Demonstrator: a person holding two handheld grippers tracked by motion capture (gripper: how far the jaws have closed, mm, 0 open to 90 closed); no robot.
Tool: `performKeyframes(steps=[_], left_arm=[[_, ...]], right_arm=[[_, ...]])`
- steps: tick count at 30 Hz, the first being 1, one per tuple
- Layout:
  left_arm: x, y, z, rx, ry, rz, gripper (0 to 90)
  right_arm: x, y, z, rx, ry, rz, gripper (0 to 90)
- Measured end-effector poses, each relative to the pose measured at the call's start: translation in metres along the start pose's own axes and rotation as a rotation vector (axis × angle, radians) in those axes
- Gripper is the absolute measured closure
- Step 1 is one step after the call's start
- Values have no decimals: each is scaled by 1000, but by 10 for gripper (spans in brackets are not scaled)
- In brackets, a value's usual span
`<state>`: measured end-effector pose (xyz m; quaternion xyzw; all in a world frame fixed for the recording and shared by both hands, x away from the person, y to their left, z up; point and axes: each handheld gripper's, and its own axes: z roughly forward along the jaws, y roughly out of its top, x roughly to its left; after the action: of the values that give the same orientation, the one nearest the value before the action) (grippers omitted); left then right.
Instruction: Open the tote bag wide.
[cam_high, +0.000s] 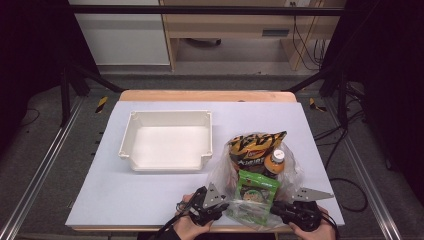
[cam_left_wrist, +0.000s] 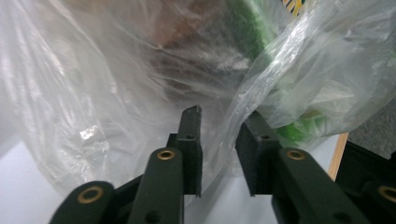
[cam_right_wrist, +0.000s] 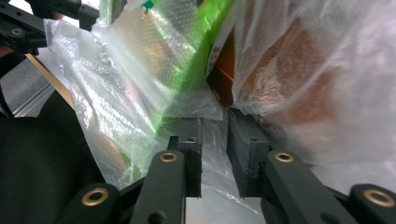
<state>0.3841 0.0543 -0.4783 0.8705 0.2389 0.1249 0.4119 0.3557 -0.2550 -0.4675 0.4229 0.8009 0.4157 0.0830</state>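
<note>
Grippers flank a clear crinkled plastic bag (cam_high: 260, 170) of snacks, right of the white plastic bin (cam_high: 167, 141). Left gripper (cam_left_wrist: 219, 140) jaws narrow, bag film between them. Right gripper (cam_right_wrist: 214, 149) jaws narrow, film between; grip on either uncertain.

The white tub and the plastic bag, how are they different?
The white tub is stiff, square and holds nothing; the plastic bag is soft, crinkly and stuffed with a green packet, a striped snack bag and an orange-capped bottle. You can see through the bag, not the tub. The tub sits alone; the bag lies between both grippers. Both rest on the table.
</note>
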Motion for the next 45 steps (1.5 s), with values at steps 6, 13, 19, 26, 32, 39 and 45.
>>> performKeyframes(steps=[6,13,19,26,32,39,45], left_arm=[[13,4,-33,-98,41,-28,535],[30,7,-67,-196,71,-65,475],[34,9,-75,-230,69,-92,454],[27,12,-68,-218,56,-73,445],[35,18,-70,-240,101,-95,447],[40,3,-41,-106,83,-103,456],[37,-5,-22,-39,69,-90,466]], right_arm=[[8,11,-25,-128,-6,-24,630],[17,35,-49,-269,-33,-50,566],[21,61,-52,-366,-51,-39,615],[13,57,-26,-276,-104,35,631],[6,46,-18,-247,-100,73,578],[11,37,-14,-208,-72,76,508],[11,34,-7,-174,-62,100,489]])
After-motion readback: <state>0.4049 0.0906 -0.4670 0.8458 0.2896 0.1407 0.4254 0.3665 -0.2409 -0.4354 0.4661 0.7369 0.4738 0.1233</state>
